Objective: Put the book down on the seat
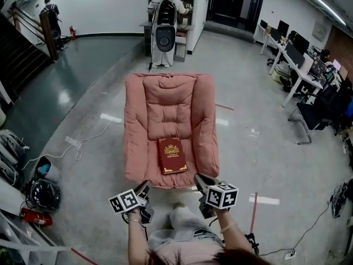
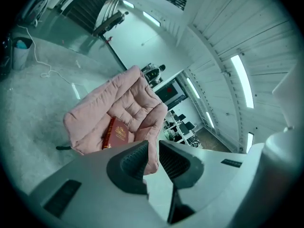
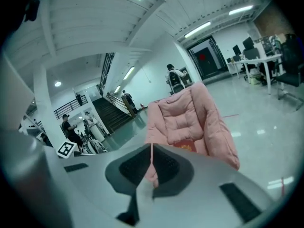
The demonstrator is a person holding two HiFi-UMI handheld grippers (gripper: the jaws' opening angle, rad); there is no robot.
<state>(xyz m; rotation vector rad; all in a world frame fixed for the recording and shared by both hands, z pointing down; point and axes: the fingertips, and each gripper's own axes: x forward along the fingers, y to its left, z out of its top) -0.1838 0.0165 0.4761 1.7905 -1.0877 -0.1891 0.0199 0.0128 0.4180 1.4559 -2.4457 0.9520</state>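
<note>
1. The red book lies flat on the pink seat, on the front part of the cushion, cover up and gold emblem showing, its lower edge near the seat's front edge.
2. The left gripper hovers just in front of the seat's front edge, left of the book and clear of it. Its fingers stand slightly apart with nothing between them.
3. The right gripper hovers at the front edge, right of the book and not touching it. Its fingers are together, holding nothing.
4. Both grippers point toward the seat, and the book shows beyond the fingers in each gripper view.
5. The seat rests on a glossy grey floor. A person stands well behind it, a staircase rises at the left, and tables with monitors line the right.
</note>
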